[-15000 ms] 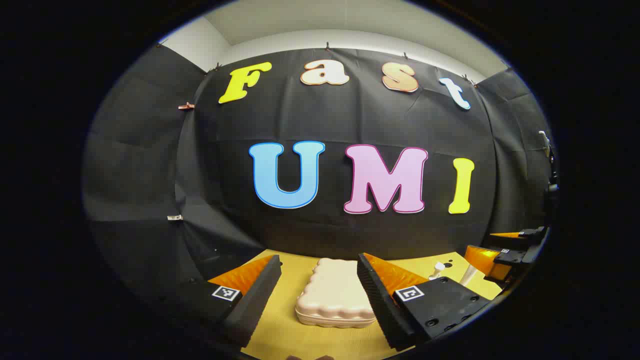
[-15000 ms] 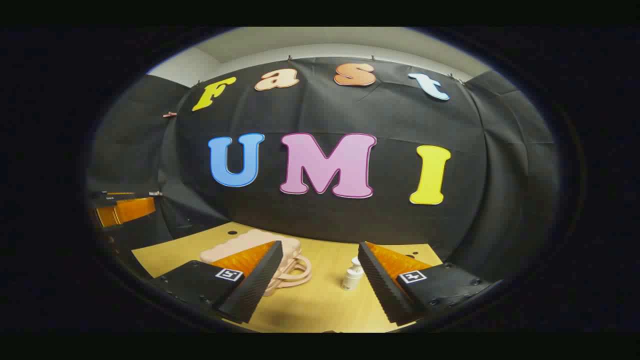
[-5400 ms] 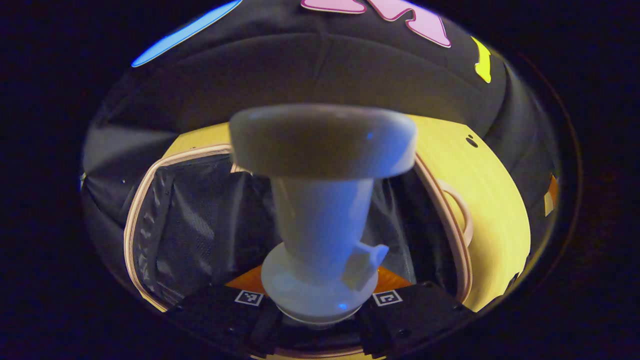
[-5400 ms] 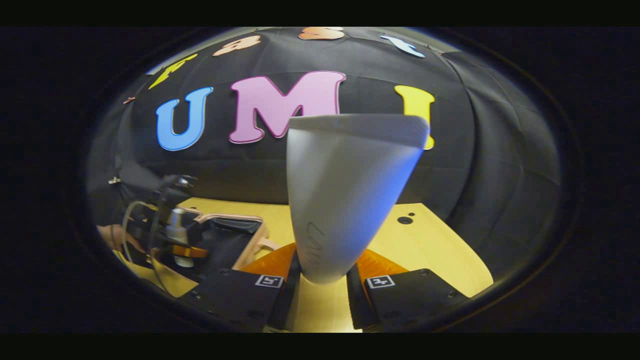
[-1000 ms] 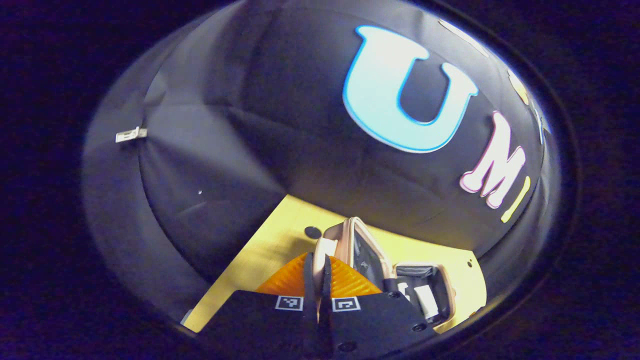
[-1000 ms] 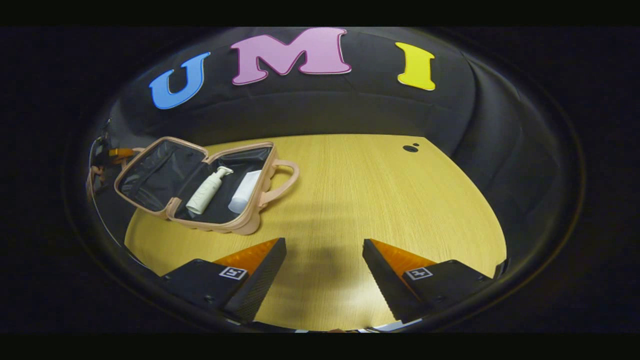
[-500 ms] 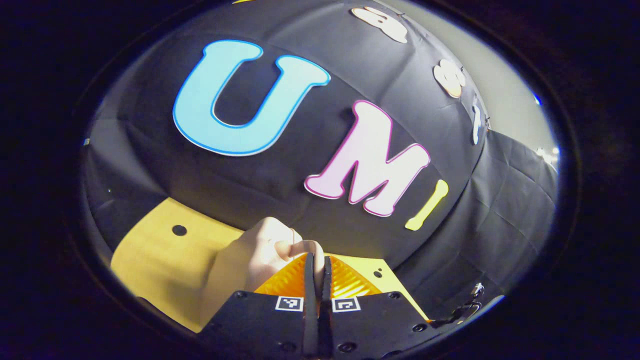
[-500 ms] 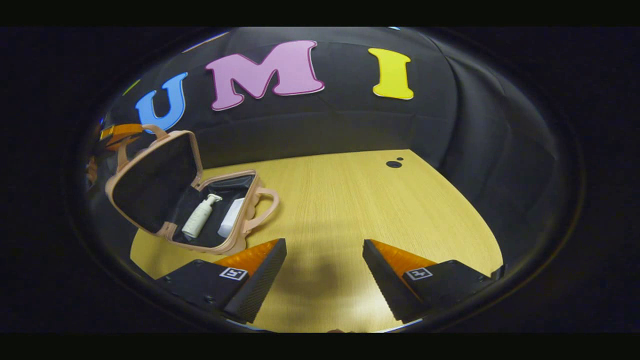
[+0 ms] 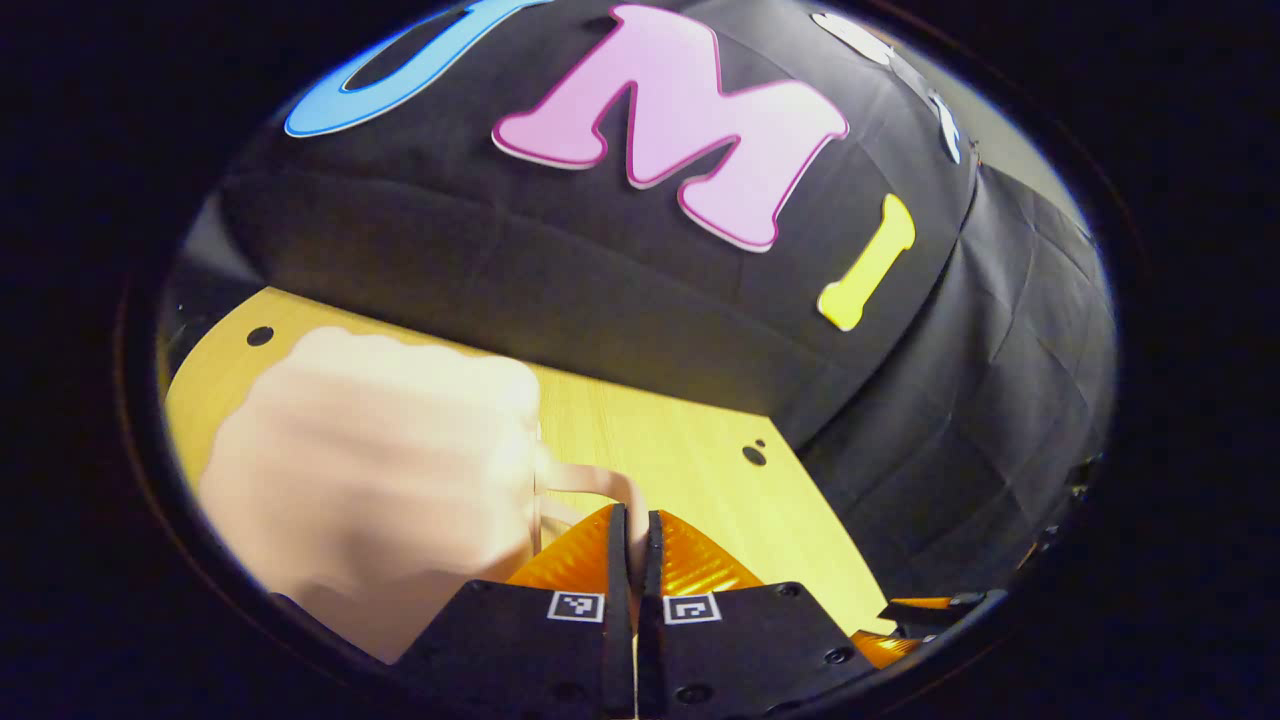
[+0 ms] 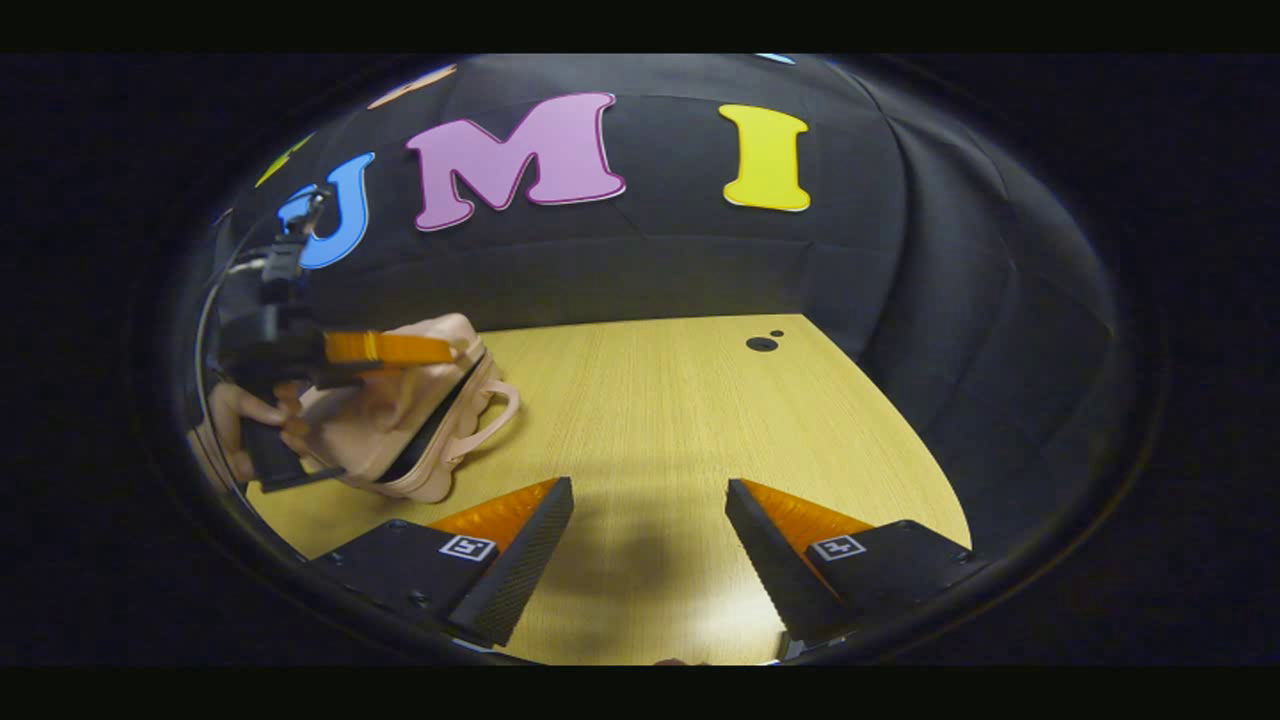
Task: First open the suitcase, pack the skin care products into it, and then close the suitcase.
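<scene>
Suitcase point(image 10: 400, 420) is located at the left edge of the bench point(image 10: 680, 420), lid nearly down; a dark gap is left along the front seam. Left gripper point(image 9: 630, 525) is clamped flat on the lid's handle loop point(image 9: 590, 480). Right gripper point(image 10: 648, 520) is held spread and empty above the bench's near edge, well apart from the case.

Handling, as judged: shell looks moulded and fairly stiff, light, smooth enough to be shoved sideways if pressed off-centre. Handle loop is thin and likely flexible, so poor leverage is expected there. Lid is better pressed down near the front edge, with the base steadied from the side.
</scene>
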A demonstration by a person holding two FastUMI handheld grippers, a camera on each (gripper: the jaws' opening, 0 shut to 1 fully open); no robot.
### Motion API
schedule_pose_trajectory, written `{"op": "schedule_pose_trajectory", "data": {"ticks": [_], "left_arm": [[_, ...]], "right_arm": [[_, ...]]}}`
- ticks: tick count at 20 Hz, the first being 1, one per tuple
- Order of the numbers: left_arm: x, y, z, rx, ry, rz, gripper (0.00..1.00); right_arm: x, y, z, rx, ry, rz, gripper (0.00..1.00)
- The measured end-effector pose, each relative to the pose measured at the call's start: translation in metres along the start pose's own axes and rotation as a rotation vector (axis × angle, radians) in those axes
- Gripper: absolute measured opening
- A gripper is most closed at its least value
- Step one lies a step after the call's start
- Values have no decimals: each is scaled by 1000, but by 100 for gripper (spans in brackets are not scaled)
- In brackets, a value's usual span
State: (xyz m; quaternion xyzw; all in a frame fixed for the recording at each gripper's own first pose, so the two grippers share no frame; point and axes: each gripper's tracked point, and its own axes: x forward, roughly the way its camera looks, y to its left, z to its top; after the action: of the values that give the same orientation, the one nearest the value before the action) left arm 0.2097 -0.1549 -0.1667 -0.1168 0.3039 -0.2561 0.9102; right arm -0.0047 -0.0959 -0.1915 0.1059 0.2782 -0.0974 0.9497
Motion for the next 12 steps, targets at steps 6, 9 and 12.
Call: {"op": "schedule_pose_trajectory", "data": {"ticks": [6, 9, 12], "left_arm": [[-46, -38, 16, 153, -86, -25, 55], [-130, -47, 41, 185, -201, 17, 96], [-224, -50, 66, 211, -339, 78, 96]], "right_arm": [[-16, 10, 20, -59, -48, 28, 89], [-36, 30, 49, -38, -103, 62, 89], [-73, 55, 82, -5, -183, 100, 98]]}}
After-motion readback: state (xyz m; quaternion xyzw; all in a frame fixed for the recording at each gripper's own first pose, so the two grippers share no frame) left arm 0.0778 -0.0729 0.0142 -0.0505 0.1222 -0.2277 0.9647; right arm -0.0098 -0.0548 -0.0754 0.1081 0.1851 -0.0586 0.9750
